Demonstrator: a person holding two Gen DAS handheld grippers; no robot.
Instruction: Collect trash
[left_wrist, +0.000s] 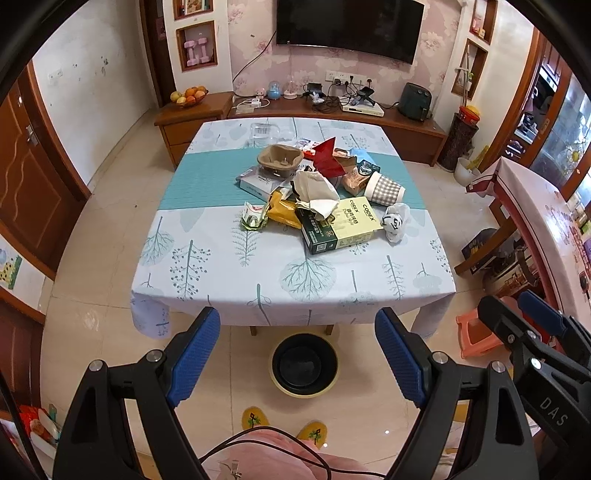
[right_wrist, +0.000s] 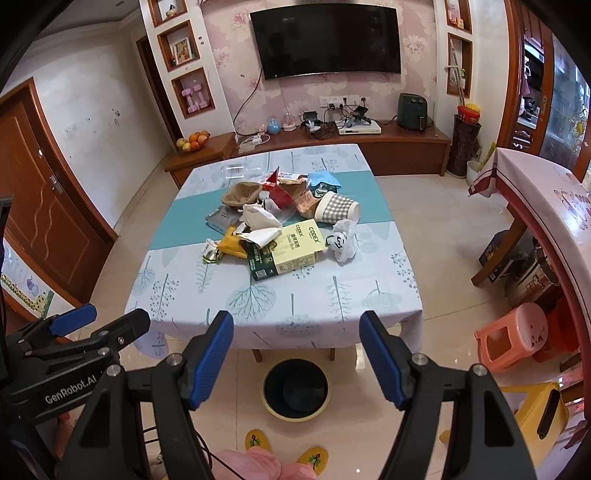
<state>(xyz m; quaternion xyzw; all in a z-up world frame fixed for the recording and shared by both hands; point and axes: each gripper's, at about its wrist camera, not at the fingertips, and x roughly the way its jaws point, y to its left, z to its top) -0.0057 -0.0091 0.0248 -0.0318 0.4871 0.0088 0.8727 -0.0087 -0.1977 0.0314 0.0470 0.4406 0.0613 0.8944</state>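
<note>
**Op:** Starting at the jaws: my left gripper (left_wrist: 297, 354) stands wide with nothing between its blue pads, and the right gripper (right_wrist: 295, 356) is also spread and empty. Neither touches anything.

**Partner:** And the trash?

**Op:** All heaped mid-table on the tablecloth (left_wrist: 295, 295), well ahead of both grippers. The bin (left_wrist: 304, 363) sits on the floor just below the table's near edge, right under my fingers.

**Partner:** What do you take first?

**Op:** Probably the yellow-and-green carton (left_wrist: 341, 225) at the near side of the pile. It looks like light card, fairly stiff; I'd pinch it across a short edge, though it may crush if empty. The crumpled white bag (left_wrist: 395, 221) beside it is soft and slippery, so I'd bite deep into a fold. The checked paper cup (left_wrist: 384, 188) lies on its side; I'd grip across the rim gently, as it will dent. The wrappers (left_wrist: 273, 212) are feather-light and will likely slide.

**Partner:** Pose?

**Op:** Both grippers pitch steeply downward, side by side, held back from the table over the person's knees and slippers. I'd need to reach forward.
</note>
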